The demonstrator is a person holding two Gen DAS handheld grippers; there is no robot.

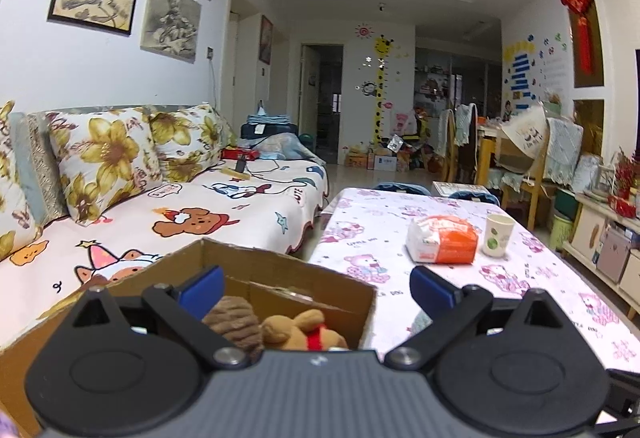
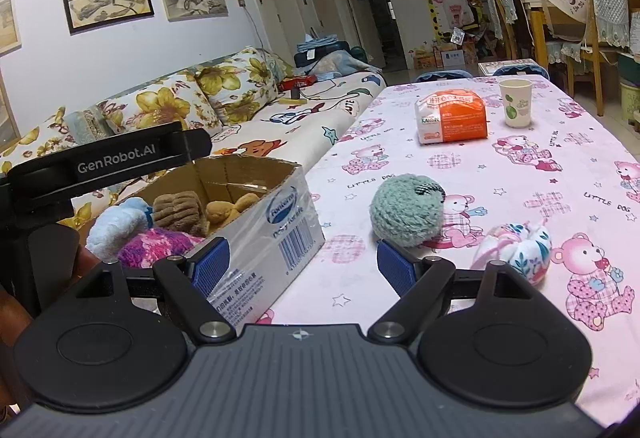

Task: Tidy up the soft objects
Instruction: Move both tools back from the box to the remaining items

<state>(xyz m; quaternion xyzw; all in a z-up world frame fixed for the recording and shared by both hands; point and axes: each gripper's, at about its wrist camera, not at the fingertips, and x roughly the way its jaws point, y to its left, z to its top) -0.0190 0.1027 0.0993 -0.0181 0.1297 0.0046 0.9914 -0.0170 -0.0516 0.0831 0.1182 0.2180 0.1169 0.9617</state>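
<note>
Tablecloth (image 2: pixel 520 173) w/ toys; both grippers' fingers (image 1: pixel 202 288) (image 2: pixel 394 268) spread wide, holding nothing.

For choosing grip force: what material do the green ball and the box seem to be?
Green ball: looks like fuzzy yarn or plush, matte, with a looped, woolly surface; probably soft. Box: corrugated cardboard, brown inside, with a glossy printed outside under shiny tape.
</note>
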